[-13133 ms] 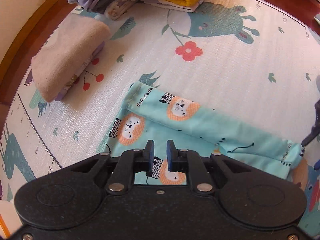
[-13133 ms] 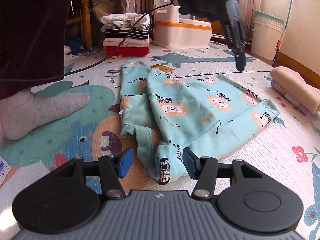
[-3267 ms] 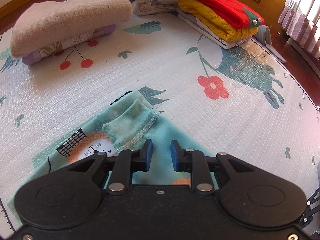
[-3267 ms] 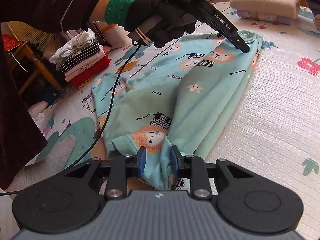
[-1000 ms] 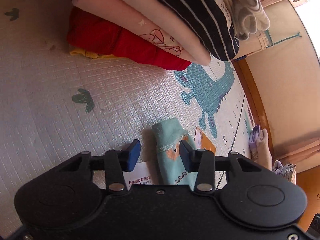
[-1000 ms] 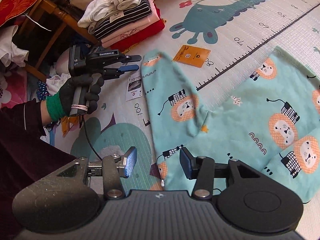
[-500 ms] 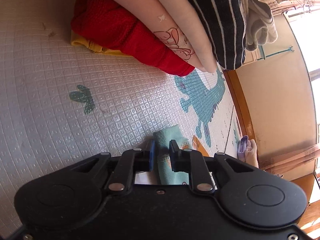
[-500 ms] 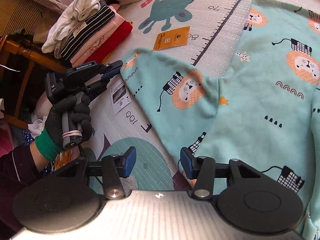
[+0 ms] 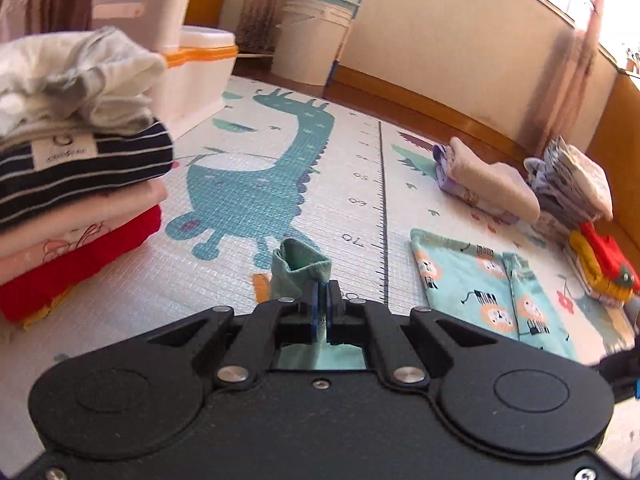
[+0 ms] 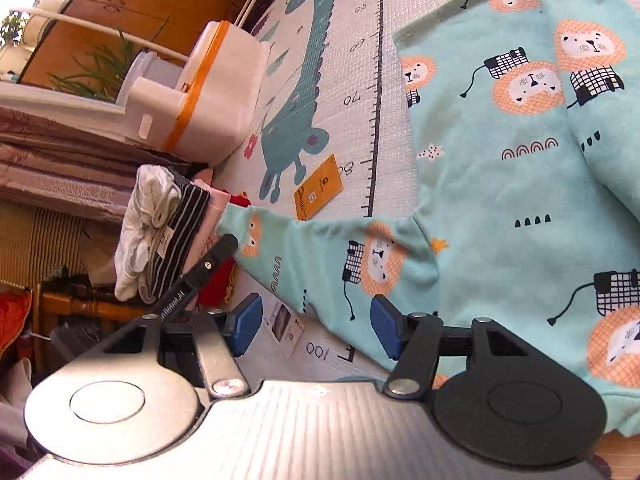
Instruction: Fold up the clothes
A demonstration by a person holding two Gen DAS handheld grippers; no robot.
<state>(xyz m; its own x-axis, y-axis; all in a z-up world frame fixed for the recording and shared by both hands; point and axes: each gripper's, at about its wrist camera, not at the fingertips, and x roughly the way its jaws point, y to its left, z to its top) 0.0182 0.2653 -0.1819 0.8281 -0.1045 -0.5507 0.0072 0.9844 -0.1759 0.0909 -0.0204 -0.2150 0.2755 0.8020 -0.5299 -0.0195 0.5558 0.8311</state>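
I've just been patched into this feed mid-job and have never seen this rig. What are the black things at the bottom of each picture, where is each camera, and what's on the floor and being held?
There is no robot arm: a person holds a two-finger gripper in each hand, with a fisheye camera on each looking forward along its fingers. The black shapes are those grippers.

In the left wrist view, the left gripper is shut on the cuff of a sleeve. In the right wrist view, the right gripper is open, its blue fingers on either side of the same sleeve, gripping nothing.

The sleeve belongs to a mint lion-print top spread on a play mat. Also on the mat: folded clothes stacks, an orange card and a white storage box.
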